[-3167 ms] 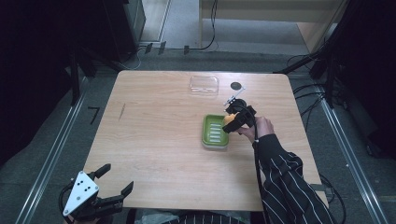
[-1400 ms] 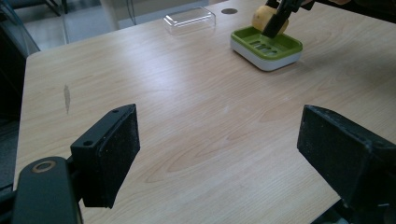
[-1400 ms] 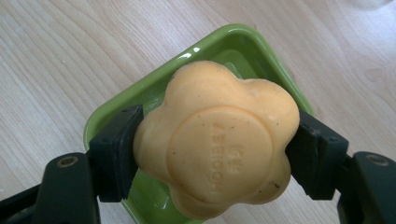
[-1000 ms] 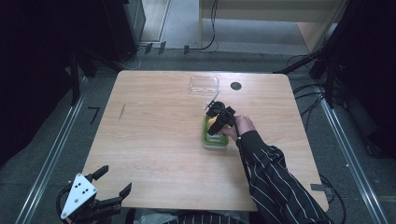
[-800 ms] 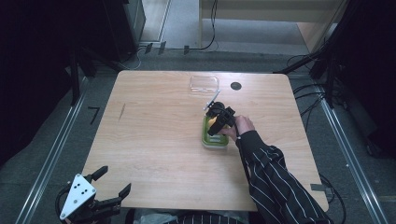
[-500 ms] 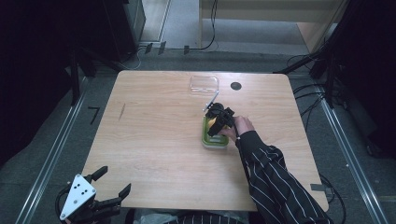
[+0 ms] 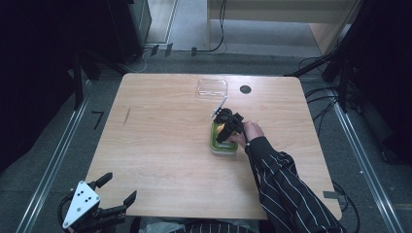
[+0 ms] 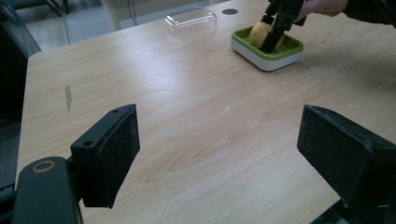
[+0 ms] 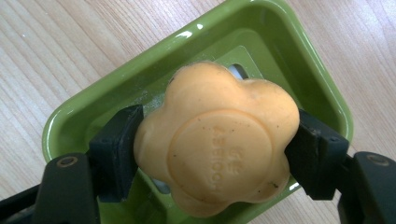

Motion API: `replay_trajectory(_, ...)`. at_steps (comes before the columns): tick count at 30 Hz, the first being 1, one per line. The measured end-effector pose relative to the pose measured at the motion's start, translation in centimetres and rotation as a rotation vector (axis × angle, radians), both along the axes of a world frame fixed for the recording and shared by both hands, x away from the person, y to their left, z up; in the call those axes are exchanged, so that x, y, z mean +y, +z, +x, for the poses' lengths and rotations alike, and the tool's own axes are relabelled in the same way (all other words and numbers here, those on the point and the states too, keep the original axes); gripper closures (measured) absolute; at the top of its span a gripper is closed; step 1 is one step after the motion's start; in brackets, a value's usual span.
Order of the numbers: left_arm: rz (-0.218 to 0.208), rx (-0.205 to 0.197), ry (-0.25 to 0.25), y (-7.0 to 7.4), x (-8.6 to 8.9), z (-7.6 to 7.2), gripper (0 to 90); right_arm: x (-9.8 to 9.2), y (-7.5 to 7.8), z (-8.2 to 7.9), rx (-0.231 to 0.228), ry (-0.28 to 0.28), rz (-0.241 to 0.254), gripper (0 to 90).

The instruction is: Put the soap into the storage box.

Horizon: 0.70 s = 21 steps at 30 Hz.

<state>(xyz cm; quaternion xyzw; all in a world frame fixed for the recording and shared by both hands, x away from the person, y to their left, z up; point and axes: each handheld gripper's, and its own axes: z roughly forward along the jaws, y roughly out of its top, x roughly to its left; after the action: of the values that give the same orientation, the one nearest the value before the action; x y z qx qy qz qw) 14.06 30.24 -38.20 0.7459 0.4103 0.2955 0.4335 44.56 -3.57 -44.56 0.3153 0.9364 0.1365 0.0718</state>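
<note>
High view: a light wooden table (image 7: 160, 145) with rounded corners was seen on a grey floor (image 7: 48, 145), flanked by metal rails (image 7: 53, 165) and dark equipment, with cables (image 7: 335, 97) trailing at the right. A clear plastic lid (image 7: 212, 88) lay near the far edge, beside a small dark round mark (image 7: 245, 89), and a short dark streak (image 7: 127, 115) marked the wood at the left. The right gripper (image 9: 215, 154) was clamped on a flower-shaped orange soap (image 9: 215, 140), held just over a green soap dish (image 9: 322, 93) right of the table's centre; contact between soap and dish could not be judged. The left gripper (image 8: 219, 144) was held spread wide and empty at the near left corner.
</note>
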Motion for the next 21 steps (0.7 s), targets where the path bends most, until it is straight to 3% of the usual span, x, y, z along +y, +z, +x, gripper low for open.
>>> replay_trajectory(6, 0.003, 0.003, -0.002, 0.00, -0.05, 0.02, 13.6, 0.08, -0.25, 0.00, 0.013, -0.001, -0.009, 27.7)
replay_trajectory(21, 0.003, 0.003, -0.003, 0.02, -0.07, 0.10, 13.6, -0.02, -0.18, -0.02, -0.005, 0.005, -0.001, 26.9)
